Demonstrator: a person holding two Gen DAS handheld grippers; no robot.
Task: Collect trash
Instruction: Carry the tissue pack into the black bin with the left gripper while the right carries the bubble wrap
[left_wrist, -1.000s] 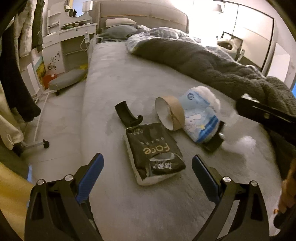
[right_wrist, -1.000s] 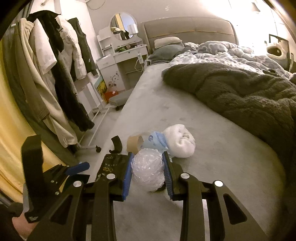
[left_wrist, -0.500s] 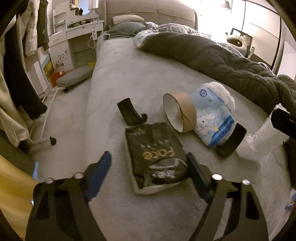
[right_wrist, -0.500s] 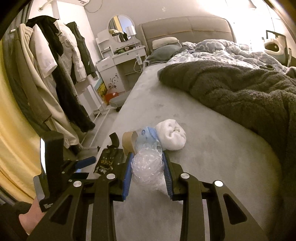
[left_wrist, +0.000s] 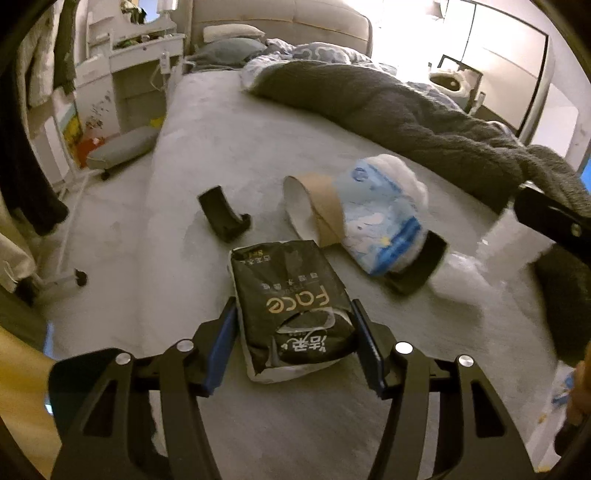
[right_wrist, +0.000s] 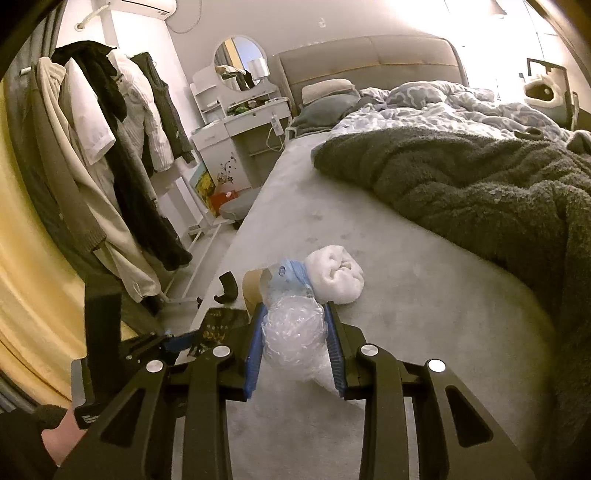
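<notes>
Left wrist view: I am lowering my left claw (left_wrist: 293, 343) around the near end of the black tissue pack (left_wrist: 291, 306), which is lying flat on the grey bed (left_wrist: 207, 147) near its left edge. My blue fingers (left_wrist: 221, 349) are standing on either side of the pack, close to its sides; whether they are already pressing I cannot tell. I am taking it across its narrow width, which I judge gives the surest bite on a soft, half-empty pack. Beyond it, other litter is waiting: a curved black clip (left_wrist: 223, 216) to the far left, a cardboard roll (left_wrist: 314, 208), a blue-and-white wrapper (left_wrist: 384, 225) to the right, and a second black clip (left_wrist: 417, 266) beside it.

Right wrist view: I am gripping a crumpled wad of clear plastic (right_wrist: 295, 332) in my right claw (right_wrist: 295, 341), the fingers squeezing it from both sides and carrying it just above the bed, since it is light and would spring open if released. A white rolled cloth (right_wrist: 336, 277) is lying just beyond, next to the wrapper. My left claw is showing at the lower left, over the tissue pack.
</notes>
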